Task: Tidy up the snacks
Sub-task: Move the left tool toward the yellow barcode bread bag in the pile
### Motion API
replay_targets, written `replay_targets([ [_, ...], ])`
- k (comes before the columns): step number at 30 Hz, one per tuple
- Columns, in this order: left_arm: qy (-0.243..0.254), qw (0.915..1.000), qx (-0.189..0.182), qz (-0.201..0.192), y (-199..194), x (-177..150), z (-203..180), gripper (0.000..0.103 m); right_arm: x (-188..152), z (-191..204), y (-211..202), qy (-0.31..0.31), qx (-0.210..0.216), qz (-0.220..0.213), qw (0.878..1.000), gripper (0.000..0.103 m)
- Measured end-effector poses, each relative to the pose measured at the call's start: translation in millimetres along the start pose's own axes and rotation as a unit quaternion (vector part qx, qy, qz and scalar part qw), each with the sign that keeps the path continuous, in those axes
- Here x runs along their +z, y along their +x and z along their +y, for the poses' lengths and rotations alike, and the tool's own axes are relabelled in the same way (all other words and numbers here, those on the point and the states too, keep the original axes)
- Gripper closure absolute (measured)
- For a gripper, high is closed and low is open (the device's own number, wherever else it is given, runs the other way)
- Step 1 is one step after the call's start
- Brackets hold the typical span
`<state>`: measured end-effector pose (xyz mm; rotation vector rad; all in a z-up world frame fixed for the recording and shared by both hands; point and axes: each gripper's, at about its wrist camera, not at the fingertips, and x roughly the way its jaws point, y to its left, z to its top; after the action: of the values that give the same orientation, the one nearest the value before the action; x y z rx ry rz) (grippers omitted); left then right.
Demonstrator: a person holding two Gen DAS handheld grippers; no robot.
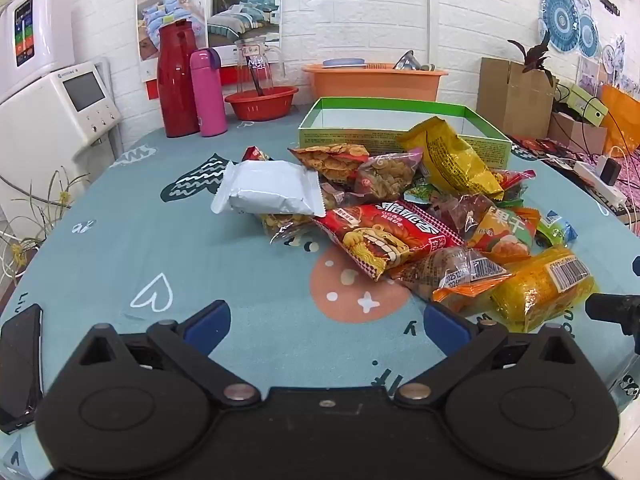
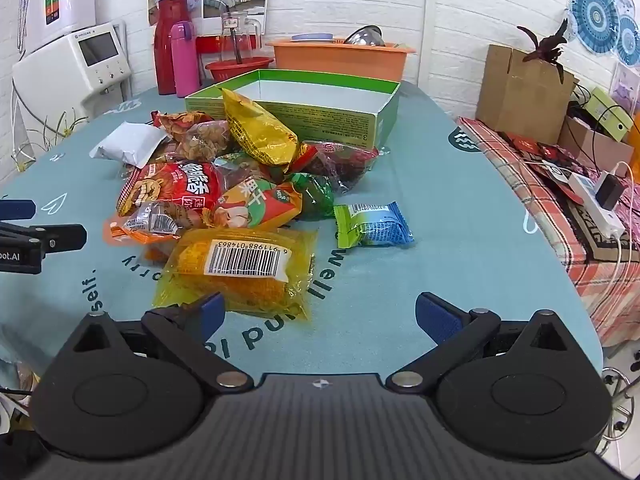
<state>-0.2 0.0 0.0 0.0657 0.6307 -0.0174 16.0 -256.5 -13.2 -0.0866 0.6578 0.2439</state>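
Observation:
A heap of snack packets lies on the teal tablecloth in front of an open green box (image 1: 404, 136) (image 2: 320, 116). The heap includes a white packet (image 1: 268, 188) (image 2: 128, 144), a red noodle packet (image 1: 384, 236) (image 2: 176, 188), a tall yellow bag (image 1: 452, 160) (image 2: 256, 132), a yellow corn packet with a barcode (image 1: 540, 288) (image 2: 240, 272) and a green-blue packet (image 2: 372, 226) lying apart. My left gripper (image 1: 326, 326) is open above bare cloth, short of the heap. My right gripper (image 2: 320, 316) is open, its left finger (image 2: 208, 312) at the corn packet's near edge.
A red flask (image 1: 176, 80), a pink bottle (image 1: 208, 92), a glass jug in a red bowl (image 1: 260, 100) and an orange basin (image 1: 372, 80) stand at the back. A phone (image 1: 20, 360) lies at the left edge. To the right are a cardboard box (image 2: 520, 92) and a power strip (image 2: 592, 200).

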Motion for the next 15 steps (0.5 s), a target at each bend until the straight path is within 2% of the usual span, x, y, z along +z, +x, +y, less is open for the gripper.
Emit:
replay_targets([
  [15, -0.002, 1.0, -0.001, 0.001, -0.4, -0.5, -0.6, 0.0, -0.6, 1.2, 4.7, -0.002, 0.002, 0.007, 1.0, 0.0],
])
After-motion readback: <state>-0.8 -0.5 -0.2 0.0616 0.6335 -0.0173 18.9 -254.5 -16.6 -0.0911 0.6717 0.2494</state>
